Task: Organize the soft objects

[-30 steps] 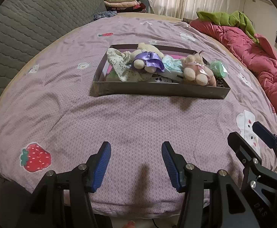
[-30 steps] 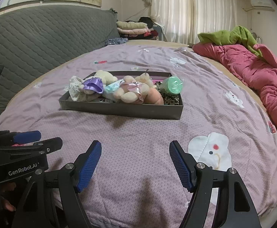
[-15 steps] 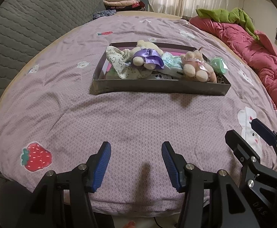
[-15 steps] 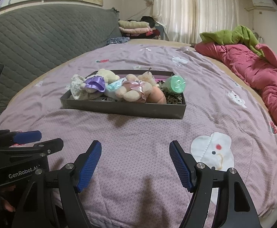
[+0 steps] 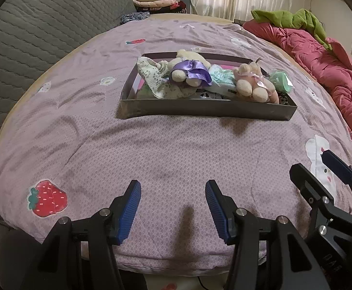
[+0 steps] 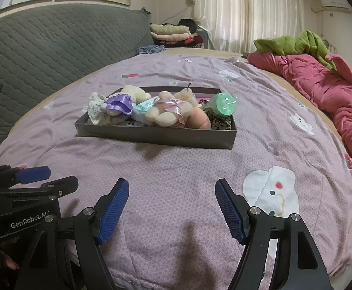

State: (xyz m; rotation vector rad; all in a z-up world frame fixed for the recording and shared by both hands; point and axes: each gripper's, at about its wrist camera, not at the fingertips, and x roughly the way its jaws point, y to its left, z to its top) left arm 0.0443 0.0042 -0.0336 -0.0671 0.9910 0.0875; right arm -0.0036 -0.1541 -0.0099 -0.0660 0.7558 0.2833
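On the bed (image 5: 151, 149), covered by a purple quilt, a shallow dark tray (image 5: 207, 108) sits well beyond both grippers. Within the tray lie the soft objects: a floral cloth (image 5: 151, 79) at its left end, a cream teddy bear in a purple ribbon (image 5: 190, 71), a second bear in pink (image 5: 250, 85), and a green wrapped item (image 5: 281, 82) at the right end. Left gripper (image 5: 173, 203): jaws released, nothing between them. Right gripper (image 6: 172, 207): jaws released, likewise bare. Both hover over the near edge of the quilt, side by side. A red duvet (image 6: 320, 79) lies bunched along the bed's right side.
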